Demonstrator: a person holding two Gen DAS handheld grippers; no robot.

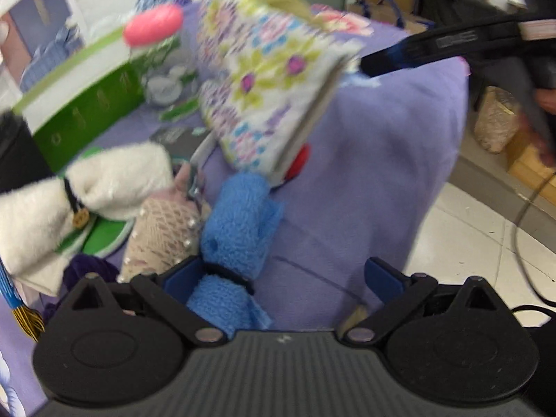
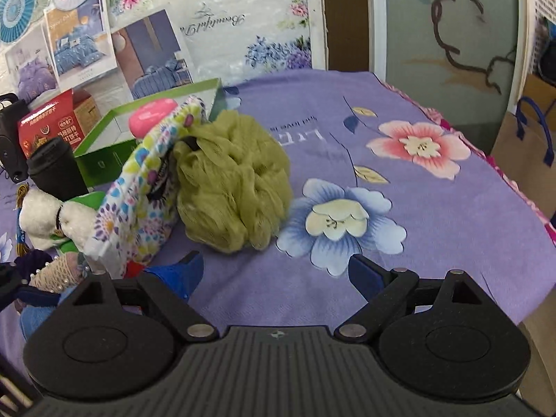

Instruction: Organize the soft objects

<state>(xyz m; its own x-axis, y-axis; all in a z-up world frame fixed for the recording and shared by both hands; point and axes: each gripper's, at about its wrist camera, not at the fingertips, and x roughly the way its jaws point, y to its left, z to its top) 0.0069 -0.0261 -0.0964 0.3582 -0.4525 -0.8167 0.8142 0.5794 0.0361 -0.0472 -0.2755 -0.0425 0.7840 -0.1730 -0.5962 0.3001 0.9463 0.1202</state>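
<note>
Left gripper (image 1: 292, 278) spread wide; a blue towel roll (image 1: 239, 222) lies against its left finger, not pinched. Right gripper (image 2: 274, 271) also apart, empty, low over the purple cloth (image 2: 434, 226) on the worktop. Floral pouch (image 2: 146, 187) stands open, with the green bath pouf (image 2: 232, 180) right beside its mouth, not inside. White plush bow (image 1: 62, 205) and mesh piece (image 1: 163, 232) lie loose nearby. Sorting looks barely begun.

The mesh sponge (image 2: 233, 180) lies on the cloth (image 2: 434, 215), right of the pouch (image 2: 146, 187), box (image 2: 104, 160) behind.
</note>
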